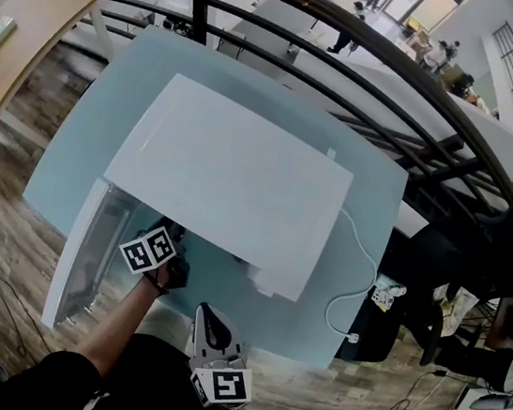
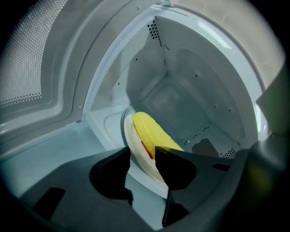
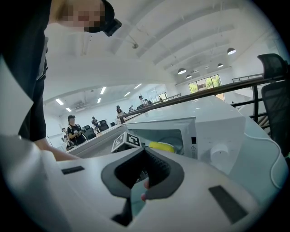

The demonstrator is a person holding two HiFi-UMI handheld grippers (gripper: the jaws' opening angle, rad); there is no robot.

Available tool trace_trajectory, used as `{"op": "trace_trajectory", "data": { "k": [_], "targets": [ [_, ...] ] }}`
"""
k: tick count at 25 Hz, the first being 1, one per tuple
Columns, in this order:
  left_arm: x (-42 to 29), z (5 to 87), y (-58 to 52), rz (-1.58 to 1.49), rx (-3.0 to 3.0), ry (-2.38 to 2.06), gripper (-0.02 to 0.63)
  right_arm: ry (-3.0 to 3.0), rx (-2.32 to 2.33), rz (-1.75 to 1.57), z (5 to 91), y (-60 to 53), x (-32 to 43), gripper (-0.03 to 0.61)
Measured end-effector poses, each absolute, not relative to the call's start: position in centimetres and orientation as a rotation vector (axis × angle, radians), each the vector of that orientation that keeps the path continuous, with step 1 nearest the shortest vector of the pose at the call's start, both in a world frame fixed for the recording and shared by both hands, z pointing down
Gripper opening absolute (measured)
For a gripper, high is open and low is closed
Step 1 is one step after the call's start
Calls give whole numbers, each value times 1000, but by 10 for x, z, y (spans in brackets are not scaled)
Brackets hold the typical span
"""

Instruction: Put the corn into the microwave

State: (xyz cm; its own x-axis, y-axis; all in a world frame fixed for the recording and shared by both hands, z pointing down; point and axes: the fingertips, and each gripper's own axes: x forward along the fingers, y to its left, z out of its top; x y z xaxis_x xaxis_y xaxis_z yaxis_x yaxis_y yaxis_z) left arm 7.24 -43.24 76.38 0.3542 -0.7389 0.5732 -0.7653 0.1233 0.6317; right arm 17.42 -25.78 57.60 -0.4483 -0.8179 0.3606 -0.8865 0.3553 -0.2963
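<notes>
1. The yellow cob of corn [image 2: 152, 131] lay on a round white plate [image 2: 128, 132] inside the cavity of the white boxy microwave [image 1: 232, 177]. It sat directly ahead of the left hand-held gripper [image 2: 142, 152], just beyond its tips.
2. The cob's long axis slanted across that gripper's line, and its near end was hidden behind one jaw.
3. The left hand-held gripper's jaws stood apart with the plate's rim between them. The pads seemed not to press on it, though the angle made this hard to judge.
4. The right hand-held gripper [image 3: 144, 149] was closed on nothing and was held well back outside, so the left was much the nearer.
5. The next move was probably a straight pull back out past the open door [image 1: 89, 252].
</notes>
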Motion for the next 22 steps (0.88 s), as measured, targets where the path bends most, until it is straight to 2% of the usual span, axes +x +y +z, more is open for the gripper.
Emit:
{"op": "trace_trajectory", "data": {
  "k": [14,17,22],
  "targets": [
    [71,768,-441,205,1664,-1489,203,-2450,1570,681,581,-256,173,8],
    [68,770,-438,210,1661,-1473,252,-2450,1569,686,578,-254,173,8],
    [60,764,-433,185,1662,-1473,261,-2454,1573,680,576,-252,171,8]
  ]
}}
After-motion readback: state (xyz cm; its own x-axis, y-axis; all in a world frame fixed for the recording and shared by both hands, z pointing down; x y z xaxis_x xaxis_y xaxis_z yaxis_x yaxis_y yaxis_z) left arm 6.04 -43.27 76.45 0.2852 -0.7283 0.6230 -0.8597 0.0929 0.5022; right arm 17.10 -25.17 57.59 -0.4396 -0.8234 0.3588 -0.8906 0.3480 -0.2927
